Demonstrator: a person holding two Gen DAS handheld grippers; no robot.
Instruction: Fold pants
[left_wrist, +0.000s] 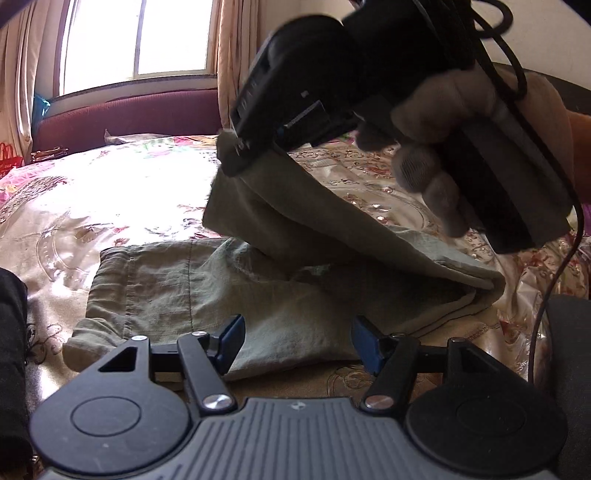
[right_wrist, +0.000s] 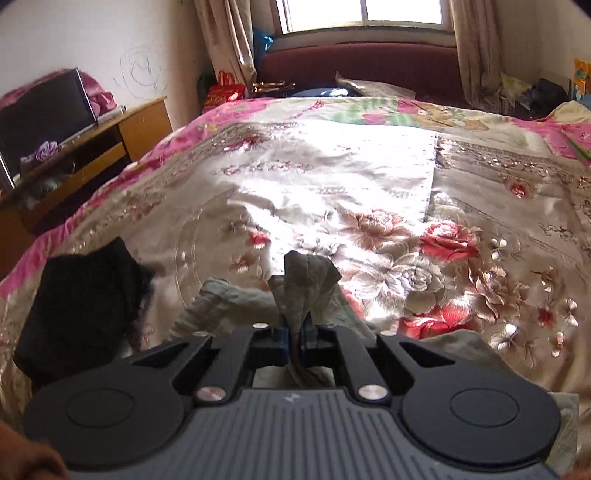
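We see the olive pants (left_wrist: 207, 291) lying on the bed (left_wrist: 92, 206). Our left claw (left_wrist: 297, 345) hangs low over their near edge, tilted downward, its pads spread apart and gripping nothing. To its right, above the pants, a gloved hand (left_wrist: 461, 147) raises our right claw (right_wrist: 293, 341), angled downward and pinched tight on a lifted fold.

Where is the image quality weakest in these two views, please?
Left wrist view: window and the sunlit bedspread blow out to white, and the backlit right gripper is dark and soft. Right wrist view: glare whitens the bedspread's centre; fisheye bends the bed's edges.
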